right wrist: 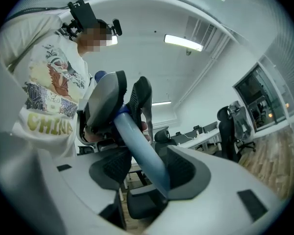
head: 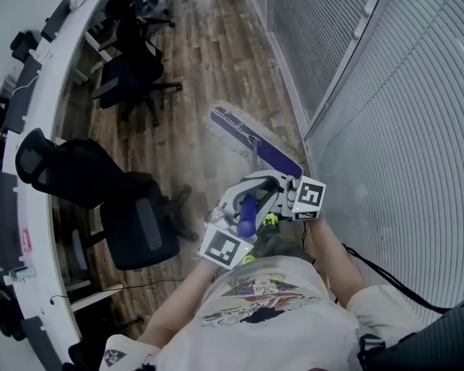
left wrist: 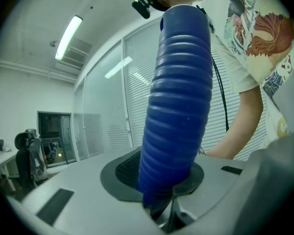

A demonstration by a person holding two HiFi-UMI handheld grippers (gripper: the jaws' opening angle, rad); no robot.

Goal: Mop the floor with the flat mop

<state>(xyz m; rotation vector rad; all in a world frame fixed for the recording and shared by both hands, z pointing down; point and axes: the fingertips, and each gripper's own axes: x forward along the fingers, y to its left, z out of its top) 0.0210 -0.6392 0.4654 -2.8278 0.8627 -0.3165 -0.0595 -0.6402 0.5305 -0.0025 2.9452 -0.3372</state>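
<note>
The flat mop's purple head (head: 251, 139) lies on the wooden floor (head: 197, 60) close to the glass wall. Its handle rises toward me and ends in a blue ribbed grip (head: 247, 216). My left gripper (head: 242, 221) is shut on that grip, which fills the left gripper view (left wrist: 179, 92) between the jaws (left wrist: 161, 180). My right gripper (head: 264, 190) is shut on the pale blue pole (right wrist: 142, 153) just below, jaws pressed on both sides (right wrist: 147, 168). Up the pole, the right gripper view shows the left gripper (right wrist: 117, 102).
A black office chair (head: 100, 188) stands close at the left, another (head: 131, 76) farther off. A curved white desk (head: 39, 107) runs along the left. A glass wall with blinds (head: 387, 91) bounds the right. A person's torso in a printed shirt (head: 271, 308) is at the bottom.
</note>
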